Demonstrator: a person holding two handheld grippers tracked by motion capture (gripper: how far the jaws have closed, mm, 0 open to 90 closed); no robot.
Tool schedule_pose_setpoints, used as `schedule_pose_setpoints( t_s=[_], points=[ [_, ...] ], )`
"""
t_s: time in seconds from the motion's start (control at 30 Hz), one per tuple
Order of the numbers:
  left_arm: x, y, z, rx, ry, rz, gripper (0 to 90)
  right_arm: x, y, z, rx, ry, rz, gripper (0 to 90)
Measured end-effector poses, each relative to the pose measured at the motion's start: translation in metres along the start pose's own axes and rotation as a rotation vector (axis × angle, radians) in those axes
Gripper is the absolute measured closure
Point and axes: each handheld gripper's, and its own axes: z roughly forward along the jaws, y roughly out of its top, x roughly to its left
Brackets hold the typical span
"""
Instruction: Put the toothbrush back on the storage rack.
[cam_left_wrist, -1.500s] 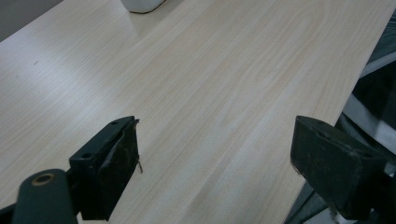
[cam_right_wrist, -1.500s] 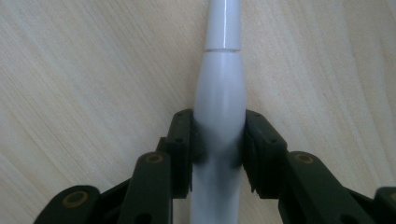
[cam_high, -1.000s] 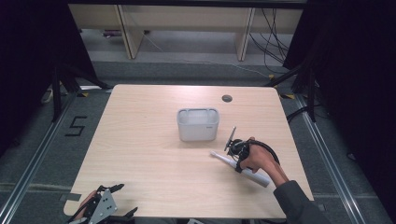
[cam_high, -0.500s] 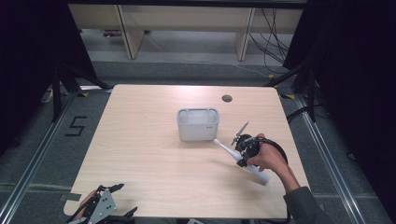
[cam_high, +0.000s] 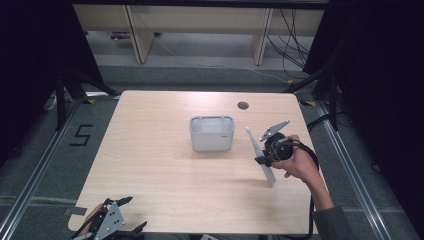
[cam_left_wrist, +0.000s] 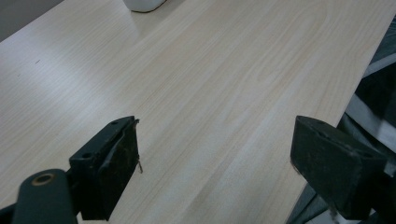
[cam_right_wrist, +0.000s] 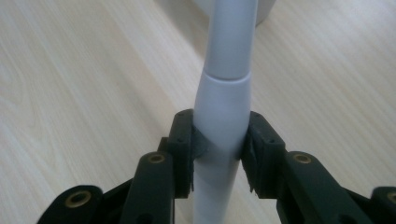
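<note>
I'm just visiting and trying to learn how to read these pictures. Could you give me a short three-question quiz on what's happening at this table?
1. True or false: the right tool is clamped on the white electric toothbrush.
2. Which thing sits near the middle of the table? A) a white holder box B) a red mug C) a book
3. Fill in: the left tool, at the table's near left corner, has its jaws ____.

Key
1. True: the jaws press on the toothbrush handle from both sides.
2. A: the white holder box, beside the toothbrush's head.
3. Open: wide apart, nothing between them.
</note>
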Motion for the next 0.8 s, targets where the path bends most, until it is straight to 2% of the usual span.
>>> schedule_pose_setpoints(
  t_s=[0.03, 0.07, 0.1, 0.13, 0.17, 0.2, 0.23, 0.27, 0.3, 0.33, 0.37, 0.43, 0.47, 0.5, 0.53, 0.57, 0.63, 0.67, 0.77, 0.8],
  points=[
    [0.0, 0.0, 0.0, 0.0, 0.0, 0.0, 14.9, 0.001, 0.001, -0.002, 0.004, 0.01, 0.027, 67.1],
    [-0.001, 0.0, 0.0, -0.008, -0.003, -0.009, 14.9, 0.001, 0.001, -0.002, 0.004, 0.01, 0.027, 67.1],
    [0.0, 0.0, 0.0, 0.0, 0.004, 0.003, 14.9, 0.001, 0.002, -0.003, -0.01, 0.016, 0.022, 67.1],
    [0.0, 0.0, 0.0, -0.003, 0.002, -0.001, 14.8, 0.002, 0.003, -0.004, -0.033, 0.0, 0.056, 67.1],
    [0.0, 0.0, 0.0, -0.002, -0.002, -0.004, 14.9, 0.001, 0.004, -0.006, -0.047, 0.009, 0.032, 67.1],
    [0.0, 0.0, 0.0, -0.001, 0.001, 0.0, 14.8, 0.002, 0.005, -0.005, -0.06, -0.002, 0.046, 67.1],
    [-0.001, 0.0, 0.0, -0.005, -0.001, -0.001, 14.9, 0.0, 0.006, -0.006, -0.083, 0.006, 0.027, 67.1],
    [0.0, 0.0, 0.0, 0.001, -0.002, 0.002, 14.9, 0.0, 0.007, -0.008, -0.085, 0.012, 0.04, 67.1],
    [0.001, 0.0, 0.0, 0.003, 0.0, 0.005, 14.9, -0.004, 0.008, -0.008, -0.146, 0.005, -0.008, 67.1],
    [0.001, 0.0, 0.0, 0.003, 0.0, 0.005, 14.9, -0.004, 0.008, -0.008, -0.146, 0.005, -0.008, 67.1],
    [0.0, 0.0, 0.0, -0.004, -0.001, 0.001, 14.9, -0.003, 0.01, -0.008, -0.178, 0.004, 0.015, 67.1],
    [0.001, 0.0, -0.001, 0.002, -0.001, 0.005, 14.9, -0.003, 0.011, -0.01, -0.172, 0.016, 0.025, 67.1],
    [0.0, 0.0, 0.0, 0.002, 0.0, 0.002, 14.9, -0.004, 0.012, -0.011, -0.21, 0.013, 0.03, 67.1],
    [0.0, 0.0, 0.0, 0.001, 0.0, 0.0, 14.9, -0.003, 0.012, -0.01, -0.231, 0.016, 0.045, 67.1],
    [0.0, 0.0, 0.0, 0.002, -0.001, 0.002, 14.9, -0.002, 0.013, -0.013, -0.229, 0.025, 0.077, 67.1],
    [0.0, 0.0, -0.001, -0.002, -0.001, 0.005, 14.9, -0.002, 0.014, -0.012, -0.285, 0.018, 0.063, 67.0],
    [0.001, 0.0, -0.001, 0.008, 0.002, 0.005, 14.9, -0.003, 0.015, -0.014, -0.29, 0.034, 0.06, 67.1],
    [0.001, 0.0, -0.001, 0.001, 0.002, 0.003, 14.8, -0.003, 0.015, -0.013, -0.344, 0.041, 0.073, 67.1],
    [0.001, 0.0, -0.001, 0.006, 0.001, 0.006, 14.9, -0.003, 0.016, -0.012, -0.37, 0.039, 0.064, 67.1],
    [0.0, 0.0, -0.001, -0.002, 0.001, 0.003, 14.9, -0.001, 0.017, -0.011, -0.381, 0.042, 0.076, 67.1]
  ],
)
